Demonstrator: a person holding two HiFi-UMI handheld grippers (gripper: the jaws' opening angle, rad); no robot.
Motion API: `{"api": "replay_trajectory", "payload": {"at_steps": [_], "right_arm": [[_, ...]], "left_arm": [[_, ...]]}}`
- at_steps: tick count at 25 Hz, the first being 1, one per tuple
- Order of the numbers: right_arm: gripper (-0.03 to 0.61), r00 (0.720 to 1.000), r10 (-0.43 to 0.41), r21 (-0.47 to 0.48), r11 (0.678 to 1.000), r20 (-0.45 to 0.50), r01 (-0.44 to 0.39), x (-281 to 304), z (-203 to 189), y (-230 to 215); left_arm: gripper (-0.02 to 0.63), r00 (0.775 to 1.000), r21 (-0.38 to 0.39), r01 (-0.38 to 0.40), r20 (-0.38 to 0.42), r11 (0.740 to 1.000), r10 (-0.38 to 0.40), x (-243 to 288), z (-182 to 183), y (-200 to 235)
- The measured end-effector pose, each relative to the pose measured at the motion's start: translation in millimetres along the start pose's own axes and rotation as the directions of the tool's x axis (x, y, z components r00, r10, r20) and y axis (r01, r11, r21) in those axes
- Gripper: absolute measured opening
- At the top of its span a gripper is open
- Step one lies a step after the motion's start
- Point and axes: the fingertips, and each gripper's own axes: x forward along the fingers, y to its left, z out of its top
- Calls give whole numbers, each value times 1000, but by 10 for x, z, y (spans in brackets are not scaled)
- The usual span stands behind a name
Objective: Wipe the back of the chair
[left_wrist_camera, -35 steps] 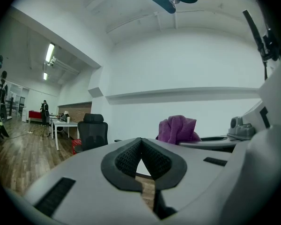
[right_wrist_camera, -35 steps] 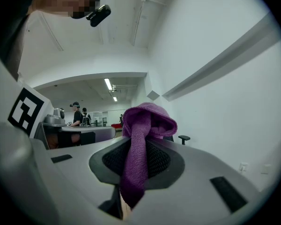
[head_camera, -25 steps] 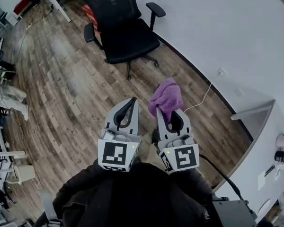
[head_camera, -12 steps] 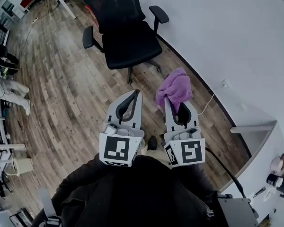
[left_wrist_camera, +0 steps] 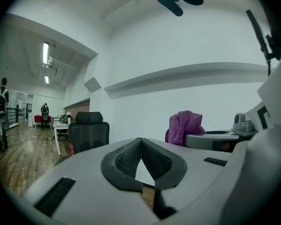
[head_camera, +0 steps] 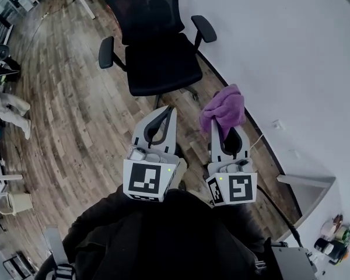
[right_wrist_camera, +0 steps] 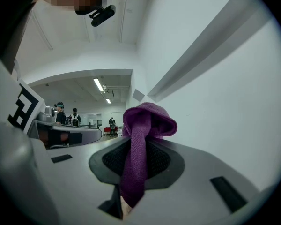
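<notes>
Wiping looks not yet begun: the right claw is clamped on a purple cloth, the left claw is closed on nothing, and the chair stands farther off on the floor, well apart from both.

I see a wood-plank floor, brown, boards running diagonally. A black office chair stands on it by its wheeled base, close beside the white wall. A white desk leg is planted at the far end.
</notes>
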Motion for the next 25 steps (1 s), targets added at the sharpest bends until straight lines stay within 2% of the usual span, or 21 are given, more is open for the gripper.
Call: {"api": "replay_trajectory", "payload": {"at_steps": [6,9,12,17,21,23,25], "right_arm": [[71,999,7,13,1000,-52,-7,852,-128,-304],[71,996,46,11,999,-78,-45,1347,-202,-315],[71,991,99,-2,995,-88,-99,1814,-192,-224],[71,979,192,-36,980,-73,-195,2375,-60,50],[71,957,283,-65,956,-62,-287,2655,60,339],[71,946,317,-73,944,-61,-321,2765,88,460],[71,937,343,-74,935,-68,-348,2860,84,543]], "left_arm": [[3,999,-55,-17,-33,998,15,807,-74,410],[3,998,-59,-42,-47,997,40,1132,-129,739],[3,995,-94,-96,-32,991,94,1345,-82,1115],[3,984,-101,-173,12,980,176,1452,47,1661],[3,968,-114,-240,50,964,247,1431,182,1986],[3,963,-92,-262,45,961,266,1404,166,2112],[3,955,-106,-289,36,951,294,1378,146,2220]]}}
